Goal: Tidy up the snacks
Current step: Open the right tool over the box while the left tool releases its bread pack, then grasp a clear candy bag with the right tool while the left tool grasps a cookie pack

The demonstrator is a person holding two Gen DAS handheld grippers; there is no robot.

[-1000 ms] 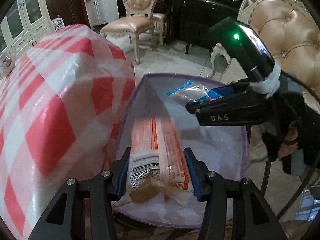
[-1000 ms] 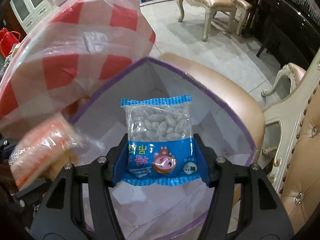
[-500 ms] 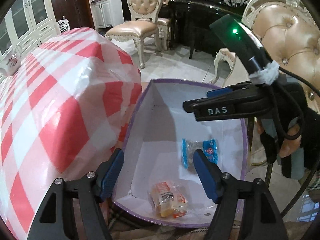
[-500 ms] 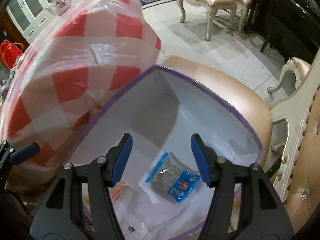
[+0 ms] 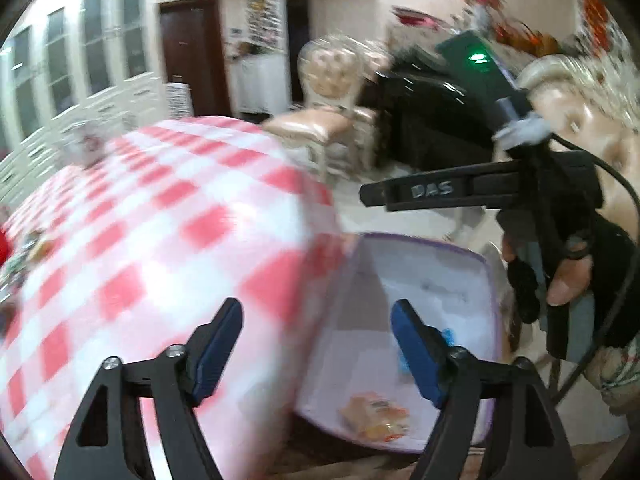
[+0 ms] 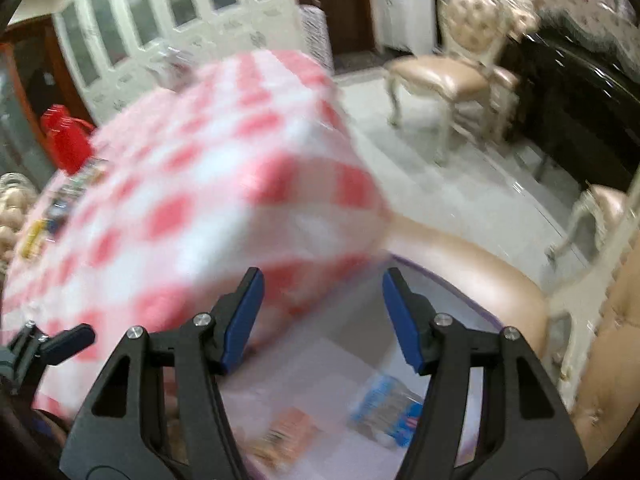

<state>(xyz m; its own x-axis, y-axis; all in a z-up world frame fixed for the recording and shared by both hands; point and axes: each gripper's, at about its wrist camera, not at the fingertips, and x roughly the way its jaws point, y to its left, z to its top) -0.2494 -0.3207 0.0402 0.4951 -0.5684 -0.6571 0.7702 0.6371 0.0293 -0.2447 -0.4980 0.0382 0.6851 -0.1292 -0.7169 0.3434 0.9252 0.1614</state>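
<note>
An orange snack packet (image 5: 374, 420) and a blue-and-clear candy bag (image 6: 386, 410) lie blurred on the floor of a white, purple-rimmed box (image 5: 440, 276) beside the red-checked bench (image 5: 160, 220). Above the box, the left tongs (image 5: 316, 346) and right tongs (image 6: 322, 312) are both spread wide, grasping nothing.

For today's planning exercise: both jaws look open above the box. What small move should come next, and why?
Probably swing the left gripper toward the snacks on the checked table. Both the left and right gripper are open with nothing held, and the orange packet and blue packet already lie in the white box.
</note>
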